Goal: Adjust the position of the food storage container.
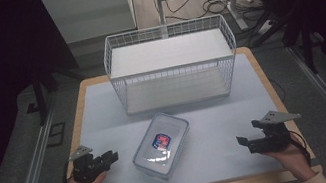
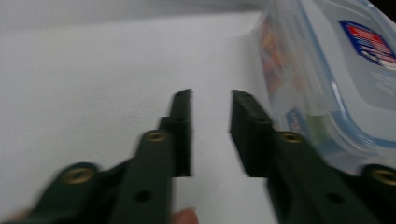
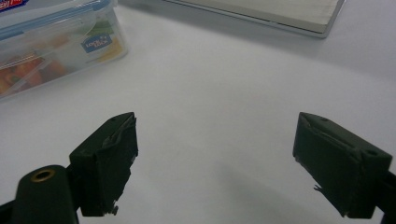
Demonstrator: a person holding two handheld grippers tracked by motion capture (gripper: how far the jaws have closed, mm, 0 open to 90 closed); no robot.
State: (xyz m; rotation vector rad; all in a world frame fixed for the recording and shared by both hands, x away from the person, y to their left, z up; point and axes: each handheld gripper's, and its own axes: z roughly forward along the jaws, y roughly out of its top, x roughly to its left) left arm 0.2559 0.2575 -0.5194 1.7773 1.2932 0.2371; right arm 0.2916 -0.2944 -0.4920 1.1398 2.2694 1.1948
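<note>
The left gripper point(image 2: 210, 133) has its fingers point(image 2: 181, 130) set at a narrow gap with nothing between them, low over the bench point(image 1: 218, 127). Just beside its right finger sits the box point(image 1: 161, 145), a clear lidded container with a blue seal and a label on top; the blur leaves it unclear whether they touch. The right gripper point(image 3: 215, 165) has its fingers point(image 3: 109, 163) spread wide and empty, well apart from the box. Beyond the box, at the back of the bench, stands a white wire basket point(image 1: 171, 64).
</note>
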